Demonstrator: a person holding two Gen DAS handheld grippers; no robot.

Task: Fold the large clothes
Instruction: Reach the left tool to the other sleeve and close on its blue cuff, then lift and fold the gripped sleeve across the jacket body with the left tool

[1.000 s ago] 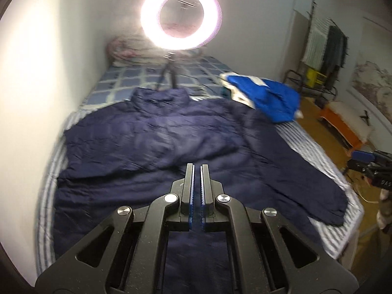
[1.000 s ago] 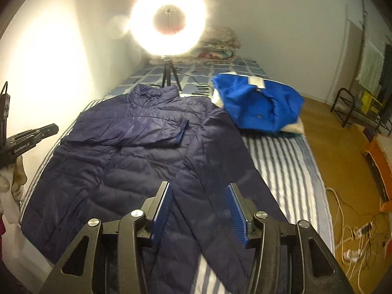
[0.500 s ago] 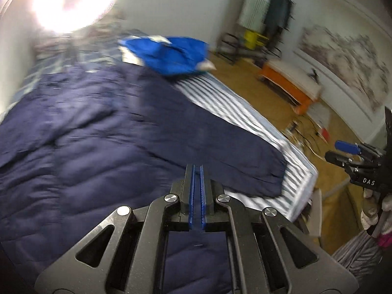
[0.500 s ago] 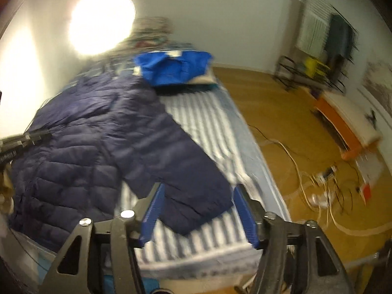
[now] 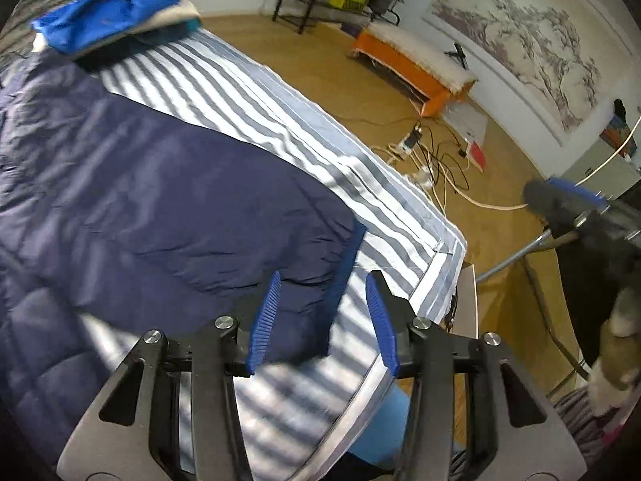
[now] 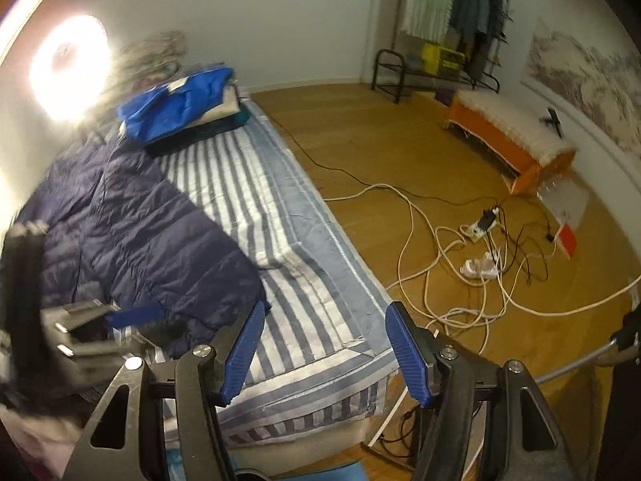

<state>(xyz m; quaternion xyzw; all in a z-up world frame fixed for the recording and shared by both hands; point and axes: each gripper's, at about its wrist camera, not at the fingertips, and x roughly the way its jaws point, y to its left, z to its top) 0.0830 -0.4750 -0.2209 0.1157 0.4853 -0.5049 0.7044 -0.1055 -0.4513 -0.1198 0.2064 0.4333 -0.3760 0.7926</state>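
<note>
1. Reaching for the sleeve cuff (image 5: 340, 276) is the step I judge to be in hand: the navy jacket (image 5: 132, 200) lies spread flat on the striped bed (image 5: 248, 92), its long sleeve stretched toward the bed's near corner, well apart from the blue folded pile (image 5: 112, 8) at the far end.
2. My left tongs (image 5: 320, 312) have just been opening and stand apart with the cuff's end showing between the blue pads, above it as far as I can tell; nothing is clamped.
3. My right tongs (image 6: 324, 348) are also apart and empty, hanging over bare striped sheet just beside the cuff (image 6: 240, 300).
4. To do this well I would bring the left tongs down square on the cuff's edge, so both layers of fabric go in, not just the slippery top shell.
5. I would close only once the pads straddle the hem.
6. The left tongs are blurred in the right wrist view, so how near they are to the fabric is uncertain.
7. I'd keep the right tongs clear of the cables (image 6: 452, 272) on the floor.
</note>
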